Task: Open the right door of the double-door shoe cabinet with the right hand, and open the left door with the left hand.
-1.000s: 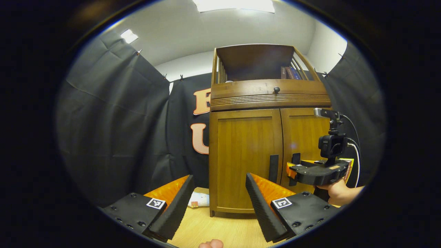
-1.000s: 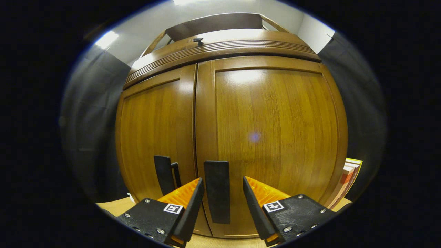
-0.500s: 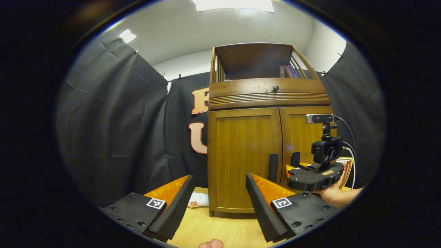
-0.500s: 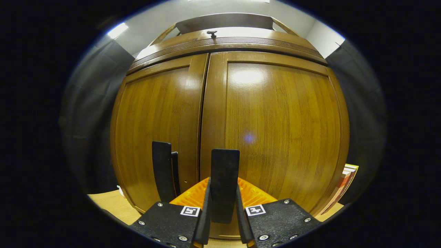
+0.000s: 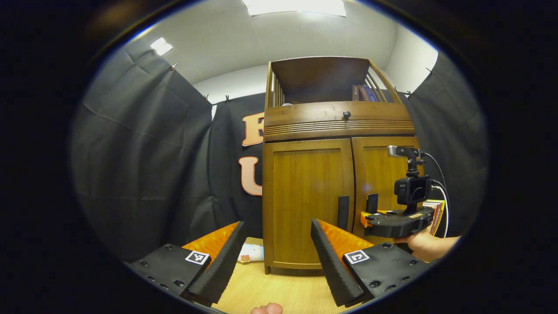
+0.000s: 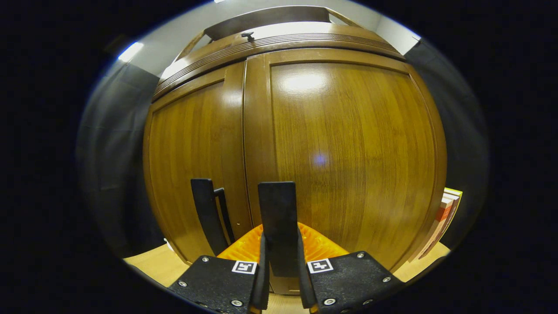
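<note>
The brown wooden double-door shoe cabinet (image 5: 338, 174) stands on the light wooden floor (image 5: 279, 290), against the booth's black cloth wall, and both doors look shut. The right door (image 6: 348, 152) carries a flat black vertical handle (image 6: 279, 218) close to the centre seam, so a pull there should swing the door about its outer hinge. The right gripper (image 6: 281, 266) is clamped on that handle: both fingers press its two sides near its lower end, a hold that suits drawing the door outward. In the left gripper view the same tool (image 5: 394, 220) sits level, pointed straight at the door, with the person's hand (image 5: 425, 244) under it.

The left door (image 5: 307, 200) has a matching black handle (image 5: 343, 213) just across the seam. The left gripper (image 5: 277, 248) hangs well back from the cabinet, aimed at its left front corner, jaws spread wide with nothing between them, probably waiting its turn.

A few books (image 6: 444, 213) lean beside the cabinet's right side. A small white packet (image 5: 252, 253) lies on the floor near the left front corner.
</note>
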